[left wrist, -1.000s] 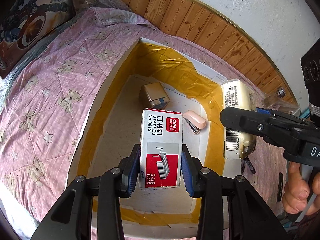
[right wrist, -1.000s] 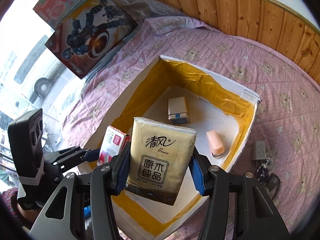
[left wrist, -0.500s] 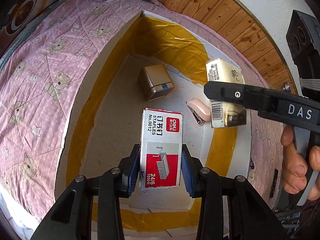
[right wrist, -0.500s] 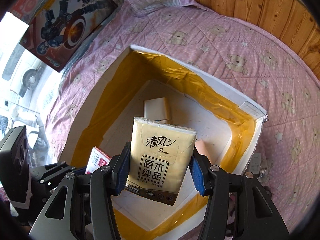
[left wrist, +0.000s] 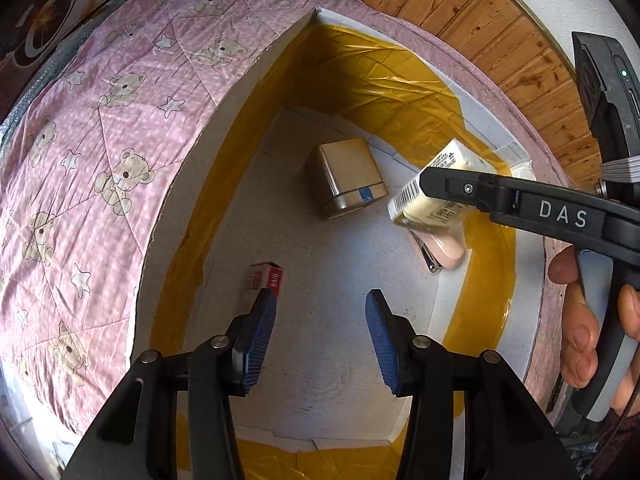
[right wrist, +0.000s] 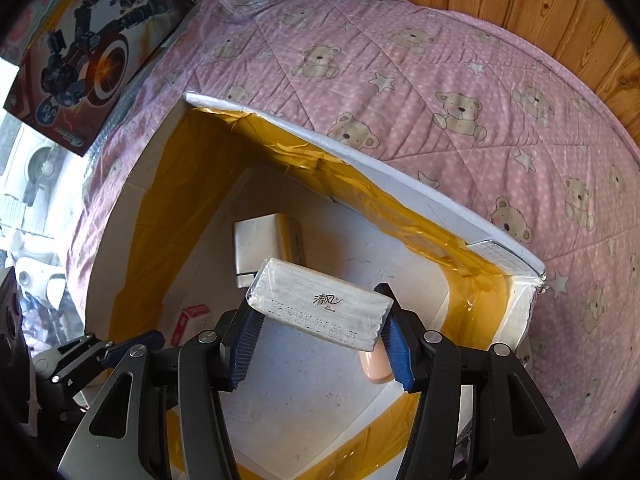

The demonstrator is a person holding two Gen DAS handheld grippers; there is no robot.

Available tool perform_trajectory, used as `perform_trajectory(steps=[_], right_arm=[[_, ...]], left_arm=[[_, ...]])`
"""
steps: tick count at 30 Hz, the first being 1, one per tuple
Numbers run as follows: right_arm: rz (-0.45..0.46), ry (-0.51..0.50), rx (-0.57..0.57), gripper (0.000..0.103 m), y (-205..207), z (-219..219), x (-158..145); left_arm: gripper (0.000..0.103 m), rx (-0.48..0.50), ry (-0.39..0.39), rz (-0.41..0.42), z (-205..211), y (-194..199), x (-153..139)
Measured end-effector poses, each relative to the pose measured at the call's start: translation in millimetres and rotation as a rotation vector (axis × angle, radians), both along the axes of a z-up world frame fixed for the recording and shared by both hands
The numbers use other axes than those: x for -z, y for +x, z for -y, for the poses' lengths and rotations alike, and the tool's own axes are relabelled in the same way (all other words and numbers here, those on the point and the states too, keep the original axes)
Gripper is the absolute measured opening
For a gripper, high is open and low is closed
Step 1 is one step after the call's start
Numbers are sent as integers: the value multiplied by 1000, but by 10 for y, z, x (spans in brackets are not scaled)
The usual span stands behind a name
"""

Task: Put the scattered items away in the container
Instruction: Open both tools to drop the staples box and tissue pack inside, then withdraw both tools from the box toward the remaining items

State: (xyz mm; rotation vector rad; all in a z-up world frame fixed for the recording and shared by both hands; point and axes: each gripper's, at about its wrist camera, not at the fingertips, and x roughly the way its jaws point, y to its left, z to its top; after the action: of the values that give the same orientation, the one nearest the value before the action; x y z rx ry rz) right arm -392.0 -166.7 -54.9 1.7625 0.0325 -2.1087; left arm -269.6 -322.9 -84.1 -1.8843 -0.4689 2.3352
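Bed quilt (left wrist: 92, 152): we see pink fabric printed with bears and stars, lying under and around the box.
Box (left wrist: 256, 76): white, open-topped, its inner walls lined with yellow tape; it sits on the quilt.
Staple box (left wrist: 266, 280): red and white, it lies on the box floor close to the left wall, just beyond our left jaw's tip.
Left gripper (left wrist: 320, 312): our jaws are spread apart and hold nothing, lowered inside the box.
Metal tin (left wrist: 346, 178): it rests on the floor toward the far corner.
Tissue pack (right wrist: 320, 310): our right jaws pinch it by its sides, above the box floor and tilted.
Right gripper (right wrist: 318, 338): it reaches in over the right side.
Pink stapler (left wrist: 444, 250): it lies on the floor by the right wall, partly under the pack.
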Motion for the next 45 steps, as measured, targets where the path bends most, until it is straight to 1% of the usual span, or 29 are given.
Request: perform_trajectory(steps=[2,5,8,10,12,14,16,18,22,24,27,28,34,39,45], right_arm=[[-2,-11,5,59,24,-15,-46],[-8,-40,9,60,80,-20,-122],[-55,-77,13,61,138,-23,-246],[-33,-132,17,63,178,-24,-295],[3,-153,14,65,233,-16,-305],[29,-179,9,66,313,3,-323],[21,-167,-7,67,398,24,-373],[12,-165,5,67,469,5,-422],[21,-173,21,67,622,-36,-499],[38,-173,1,67,741,-20,-512],[46,-137,-51,67,938,26,-504],[42,-121,-71,67,1008,40,-507],[-13,-55,-157,67,1350,59,-620],[-50,-31,-188,67,1570,24,-728],[-91,-8,-200,67,1805,-64,-806]], left_arm=[[53,2,-5,2,-27,47,-9],[53,7,-14,-5,-61,149,-56],[53,11,-23,-16,-87,264,-126],[53,21,-27,-24,-107,337,-179],[60,24,-32,-38,-111,403,-242],[61,20,-42,-50,-98,456,-305],[61,15,-41,-60,-73,502,-366],[61,8,-47,-72,-70,543,-426],[61,-9,-53,-92,-2,637,-517],[60,-12,-54,-100,24,643,-567],[61,3,-58,-103,6,730,-608],[61,11,-60,-103,-16,739,-578],[61,56,-72,-124,-183,976,-695],[61,91,-89,-144,-323,1190,-773],[61,133,-134,-189,-484,1415,-886]])
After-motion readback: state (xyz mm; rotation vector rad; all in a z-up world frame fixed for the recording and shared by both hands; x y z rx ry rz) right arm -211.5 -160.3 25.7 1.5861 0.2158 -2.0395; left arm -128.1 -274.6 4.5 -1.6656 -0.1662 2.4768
